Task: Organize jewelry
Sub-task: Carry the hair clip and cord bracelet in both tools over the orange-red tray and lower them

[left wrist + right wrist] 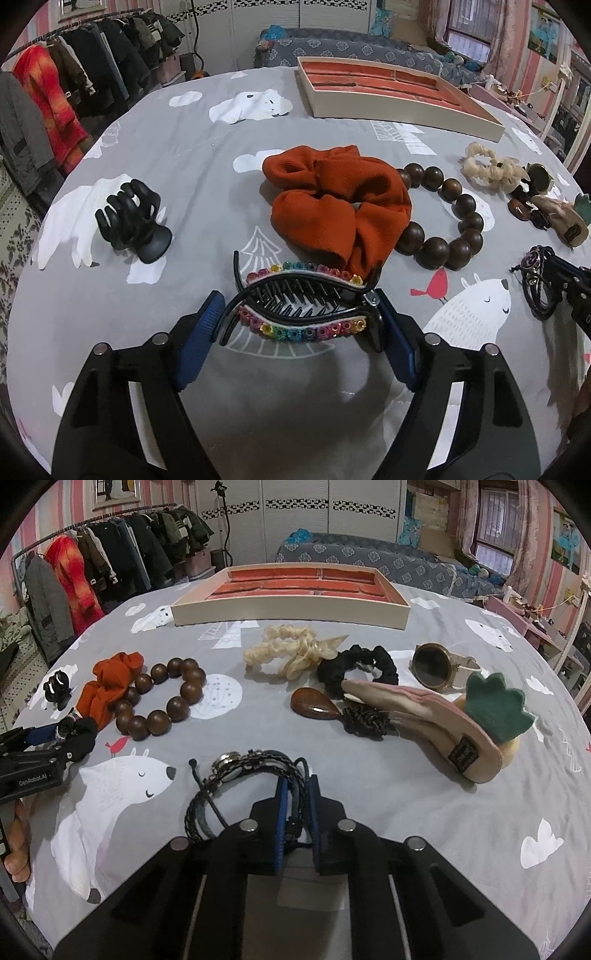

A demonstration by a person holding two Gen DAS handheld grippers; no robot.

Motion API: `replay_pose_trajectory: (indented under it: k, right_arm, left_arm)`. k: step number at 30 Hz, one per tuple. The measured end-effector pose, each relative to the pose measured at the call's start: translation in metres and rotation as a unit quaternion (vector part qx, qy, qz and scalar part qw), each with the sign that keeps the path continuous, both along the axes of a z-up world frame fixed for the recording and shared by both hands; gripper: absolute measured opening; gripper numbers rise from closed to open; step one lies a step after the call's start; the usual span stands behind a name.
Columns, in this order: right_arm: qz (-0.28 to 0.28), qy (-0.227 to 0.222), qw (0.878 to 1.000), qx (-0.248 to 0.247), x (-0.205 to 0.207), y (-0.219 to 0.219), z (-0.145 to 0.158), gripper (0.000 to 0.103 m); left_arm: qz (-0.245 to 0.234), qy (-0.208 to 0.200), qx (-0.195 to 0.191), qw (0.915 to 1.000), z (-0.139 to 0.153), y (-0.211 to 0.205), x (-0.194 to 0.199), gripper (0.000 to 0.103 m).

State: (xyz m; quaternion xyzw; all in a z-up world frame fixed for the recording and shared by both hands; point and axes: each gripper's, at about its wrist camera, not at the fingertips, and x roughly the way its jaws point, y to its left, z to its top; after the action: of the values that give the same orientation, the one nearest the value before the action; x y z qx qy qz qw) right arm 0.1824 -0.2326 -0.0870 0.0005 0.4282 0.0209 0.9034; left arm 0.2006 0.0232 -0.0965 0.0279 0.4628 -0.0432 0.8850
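Orange scrunchie (338, 206) hides bead bracelet (441, 218).

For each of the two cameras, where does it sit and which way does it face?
Left wrist: sits on left gripper, angled down at rainbow-flowered black hair claw between its fingers.
Right wrist: sits on right gripper, angled down at braided black cord bracelet it pinches; fingers of a hand show.
Both share cream tray with orange lining.
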Motion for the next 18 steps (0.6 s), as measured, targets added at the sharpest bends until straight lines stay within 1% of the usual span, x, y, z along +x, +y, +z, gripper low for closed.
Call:
replay_pose_trajectory:
  k: [4, 8, 13, 15, 18]
  right_arm:
    - [0.007, -0.022, 1.000, 0.006, -0.006, -0.004, 0.009, 0.009]
    - [0.013, -0.050, 0.999, 0.011, -0.009, -0.010, 0.023, 0.009]
    - [0.018, -0.088, 0.996, 0.020, -0.005, -0.016, 0.048, 0.008]
    - [0.021, -0.099, 0.995, 0.026, -0.001, -0.017, 0.058, 0.008]
    - [0.025, -0.119, 0.992, 0.027, 0.005, -0.017, 0.074, 0.008]
  left_arm:
    - [0.009, -0.010, 0.010, 0.9999, 0.005, 0.000, -0.010, 0.078]
    - [0.013, -0.037, 0.020, 0.9990, 0.020, -0.003, -0.024, 0.078]
    - [0.001, -0.086, 0.025, 0.9959, 0.055, -0.016, -0.033, 0.078]
    - [-0.005, -0.107, 0.024, 0.9940, 0.071, -0.022, -0.030, 0.078]
    - [-0.010, -0.127, 0.021, 0.9917, 0.092, -0.031, -0.020, 0.078]
